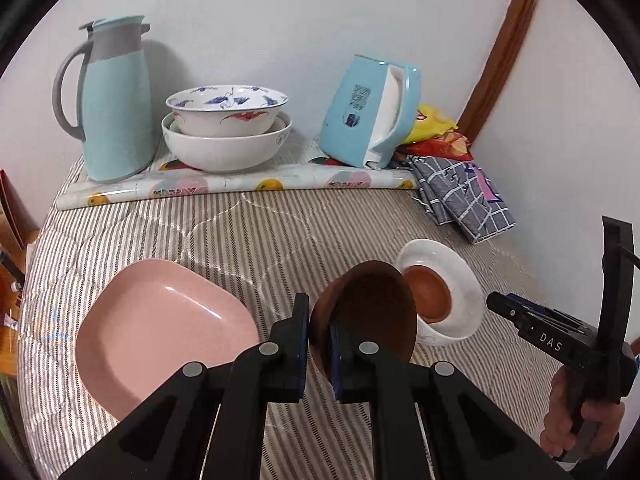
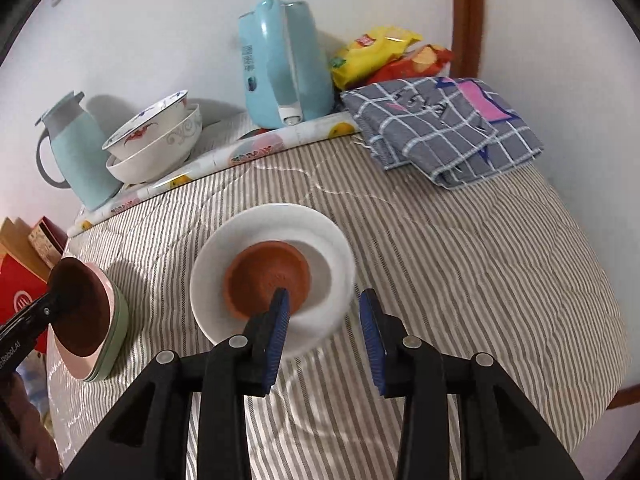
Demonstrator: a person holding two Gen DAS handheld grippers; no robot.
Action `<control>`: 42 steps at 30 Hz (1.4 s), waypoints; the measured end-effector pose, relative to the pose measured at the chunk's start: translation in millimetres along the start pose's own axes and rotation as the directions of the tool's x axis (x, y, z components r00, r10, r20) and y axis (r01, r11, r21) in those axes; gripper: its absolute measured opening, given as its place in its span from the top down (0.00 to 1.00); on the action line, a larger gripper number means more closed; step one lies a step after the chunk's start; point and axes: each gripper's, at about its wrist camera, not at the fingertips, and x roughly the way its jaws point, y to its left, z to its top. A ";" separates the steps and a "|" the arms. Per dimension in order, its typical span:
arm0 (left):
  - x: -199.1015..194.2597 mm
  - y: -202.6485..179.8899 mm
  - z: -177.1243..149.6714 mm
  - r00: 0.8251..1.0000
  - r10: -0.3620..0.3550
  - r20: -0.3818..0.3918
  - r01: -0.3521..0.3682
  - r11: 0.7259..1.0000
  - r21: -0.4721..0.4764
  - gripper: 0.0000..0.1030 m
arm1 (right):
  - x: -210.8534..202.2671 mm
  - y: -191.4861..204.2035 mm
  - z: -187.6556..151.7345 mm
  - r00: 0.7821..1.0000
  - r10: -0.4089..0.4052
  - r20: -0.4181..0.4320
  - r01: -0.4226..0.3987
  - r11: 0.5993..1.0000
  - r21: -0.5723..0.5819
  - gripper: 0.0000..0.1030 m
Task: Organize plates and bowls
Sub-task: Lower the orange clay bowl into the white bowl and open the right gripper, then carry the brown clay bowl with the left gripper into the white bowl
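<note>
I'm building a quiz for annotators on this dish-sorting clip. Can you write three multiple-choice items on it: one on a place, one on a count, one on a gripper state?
1. Where does the small terracotta dish sit?
A. inside the white bowl
B. on the pink plate
C. beside the thermos

2. How many bowls are stacked by the thermos?
A. one
B. two
C. four

3. What is the left gripper doing?
A. hanging open, empty
B. clamped on a dark brown dish
C. clamped on the checked cloth

Answers: 1 A, white rim rings it all around. 2 B, a painted bowl nests in a plain white one. 3 B, the pads pinch its rim.
</note>
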 end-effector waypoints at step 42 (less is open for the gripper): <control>61.3 -103.7 10.9 0.997 -0.035 -0.062 0.043 0.989 0.141 0.91 | -39.9 -80.3 -63.9 0.999 -0.050 0.008 0.049 0.996 0.071 0.65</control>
